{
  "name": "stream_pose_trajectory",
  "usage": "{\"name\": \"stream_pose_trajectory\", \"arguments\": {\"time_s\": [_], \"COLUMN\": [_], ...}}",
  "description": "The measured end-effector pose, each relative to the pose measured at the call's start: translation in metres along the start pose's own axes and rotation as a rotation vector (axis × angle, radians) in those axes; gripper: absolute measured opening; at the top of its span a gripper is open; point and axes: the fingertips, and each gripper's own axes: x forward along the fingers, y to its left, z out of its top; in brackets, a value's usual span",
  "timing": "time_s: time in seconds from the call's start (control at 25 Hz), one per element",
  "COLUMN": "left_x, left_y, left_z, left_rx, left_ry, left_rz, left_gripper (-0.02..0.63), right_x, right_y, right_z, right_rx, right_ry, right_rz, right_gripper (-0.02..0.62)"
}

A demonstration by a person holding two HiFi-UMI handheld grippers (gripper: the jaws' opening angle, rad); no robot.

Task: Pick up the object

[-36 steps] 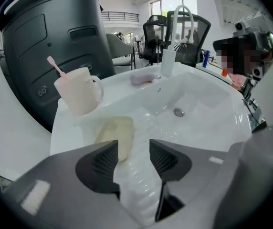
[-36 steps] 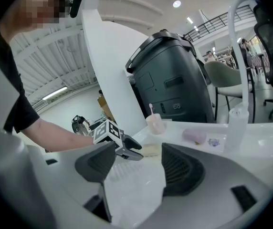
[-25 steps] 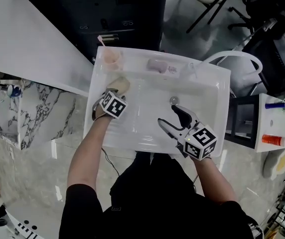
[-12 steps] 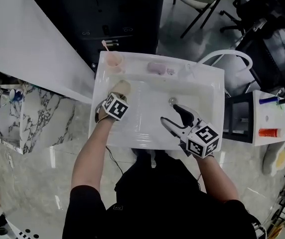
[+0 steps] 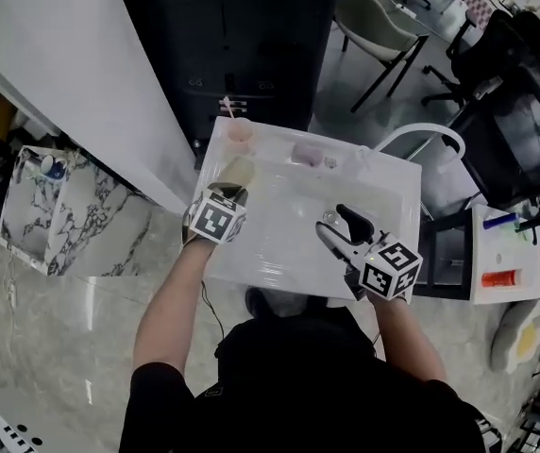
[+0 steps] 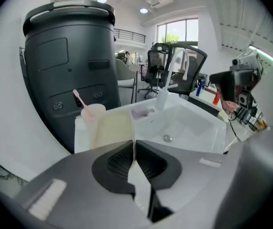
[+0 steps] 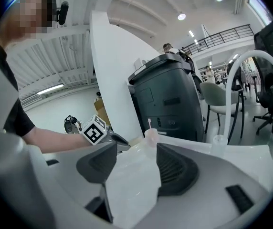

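The white sink (image 5: 397,182) stands in front of the person, with a dark bin (image 6: 69,61) beyond its far edge.

Left gripper (image 5: 230,192): positioned over the left rim of the sink. The jaws are drawn almost together and clamp the near edge of the pale yellow object (image 6: 111,130), a thin, flat piece. The object extends from the jaws toward the far left corner of the sink. Whether its far end rests on the rim cannot be determined.

Right gripper (image 7: 134,168): positioned over the near right part of the basin, well apart from the object. The jaws stand apart, and only the white basin surface shows between them.

Other items on the sink:
- A pink cup (image 5: 241,132) holding a pink toothbrush stands at the far left corner, just beyond the object.
- A small purple item (image 5: 306,152) lies on the far ledge, right of the cup.
- A clear container (image 5: 360,159) stands on the far ledge toward the right.
- The drain (image 5: 328,217) sits in the basin floor, just beside the right gripper's jaw tips.

A white tube (image 5: 421,135) arches above the far right corner of the sink. A white side stand (image 5: 501,258) to the right carries an orange tube and a blue pen.
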Motion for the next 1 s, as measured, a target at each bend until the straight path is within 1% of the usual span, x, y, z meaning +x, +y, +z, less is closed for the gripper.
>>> {"name": "stream_pose_trajectory", "arguments": {"time_s": [0.16,0.32,0.64,0.76,1.0], "left_x": [-0.036,-0.068,-0.109,-0.12,-0.139], "left_y": [0.0,0.002,-0.013,-0.02,-0.036], "left_z": [0.026,0.048,0.086,0.1,0.12], "left_rx": [-0.032,-0.055,-0.098,-0.106,-0.131], "left_ry": [-0.088,-0.151,-0.276,-0.327,-0.434], "left_rz": [0.053,0.105,0.155,0.168,0.187], "left_gripper": [0.028,0.028,0.028,0.028,0.028], "right_x": [-0.007,-0.019,-0.056,-0.065,-0.081], "right_y": [-0.012,-0.025,-0.068,-0.075,-0.081], "right_z": [0.016,0.031,0.049,0.056,0.068], "right_rx": [-0.026,-0.066,-0.07,-0.083,-0.107], "right_ry": [-0.038,-0.074,-0.152,-0.167,-0.201], "right_rz": [0.028,0.052,-0.006,-0.02,-0.047], "right_gripper": [0.24,0.226,0.175,0.147,0.066]}}
